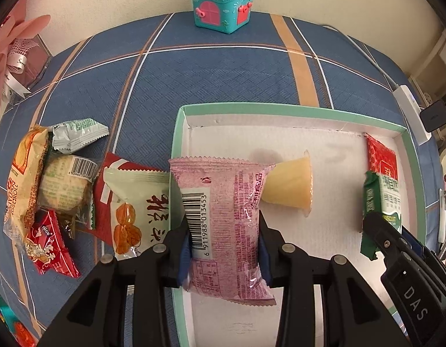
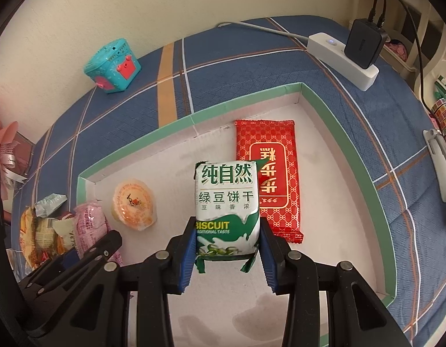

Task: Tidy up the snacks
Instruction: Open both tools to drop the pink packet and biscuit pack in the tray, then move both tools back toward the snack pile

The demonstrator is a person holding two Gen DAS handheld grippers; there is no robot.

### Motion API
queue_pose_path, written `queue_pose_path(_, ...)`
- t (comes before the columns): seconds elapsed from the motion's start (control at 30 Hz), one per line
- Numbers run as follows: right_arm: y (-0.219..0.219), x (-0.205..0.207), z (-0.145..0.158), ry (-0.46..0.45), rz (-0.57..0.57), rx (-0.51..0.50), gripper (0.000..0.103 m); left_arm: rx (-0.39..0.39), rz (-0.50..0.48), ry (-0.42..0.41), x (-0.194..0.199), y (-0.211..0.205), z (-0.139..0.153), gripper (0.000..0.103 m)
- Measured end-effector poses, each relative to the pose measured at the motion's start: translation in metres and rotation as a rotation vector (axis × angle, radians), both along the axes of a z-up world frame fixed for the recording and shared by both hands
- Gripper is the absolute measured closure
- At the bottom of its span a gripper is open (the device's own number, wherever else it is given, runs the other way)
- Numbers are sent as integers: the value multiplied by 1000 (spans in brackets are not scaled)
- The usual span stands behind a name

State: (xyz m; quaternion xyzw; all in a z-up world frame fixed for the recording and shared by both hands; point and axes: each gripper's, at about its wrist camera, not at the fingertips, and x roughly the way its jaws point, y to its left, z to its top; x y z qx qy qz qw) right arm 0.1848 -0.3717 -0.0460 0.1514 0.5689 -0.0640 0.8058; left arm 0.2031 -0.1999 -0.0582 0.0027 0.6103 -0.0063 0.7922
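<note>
My left gripper is shut on a pink snack packet, held over the left edge of a white tray with a green rim. My right gripper is shut on a green-and-white biscuit packet, held over the tray. In the tray lie a yellow jelly cup, also in the right wrist view, and a red packet. The right gripper shows at the left wrist view's lower right. The pink packet shows at the right wrist view's left.
A pile of loose snack packets lies on the blue plaid cloth left of the tray. A teal toy box stands at the back by the wall. A white power strip with a black charger sits at the right. A pink flower box is far left.
</note>
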Motion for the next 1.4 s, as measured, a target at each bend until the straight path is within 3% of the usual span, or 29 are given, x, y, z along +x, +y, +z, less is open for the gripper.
queue_pose_path(0.17, -1, -1, 2, -6, -2, -5, 60, -17, -5, -6, 2, 3, 2, 44)
queue_pose_path(0.37, -2, -6, 21, -28, 3, -33, 59, -43, -5, -38, 2, 9, 18, 34)
queue_pose_path(0.5, -2, -9, 37, -52, 5, -65, 53, -41, -2, -64, -1, 16, 30, 25)
queue_pose_path(0.57, -3, -11, 43, -56, 1, -77, 47, -38, 6, -74, -4, 15, 37, 24)
queue_pose_path(0.73, -8, -14, 54, -60, -9, -106, 43, -40, 35, -104, -4, 20, 50, 22)
queue_pose_path(0.87, -8, -16, 55, -47, -3, -125, 39, -28, 65, -114, -9, 30, 54, 14)
queue_pose_path(1.03, -1, -14, 47, -14, 25, -139, 30, 0, 82, -129, -11, 40, 52, 12)
queue_pose_path(1.13, 4, -12, 39, 12, 46, -151, 22, 24, 92, -135, -12, 46, 50, 3)
queue_pose_path(1.4, 12, -9, 24, 55, 81, -171, 10, 52, 102, -130, -12, 57, 46, 3)
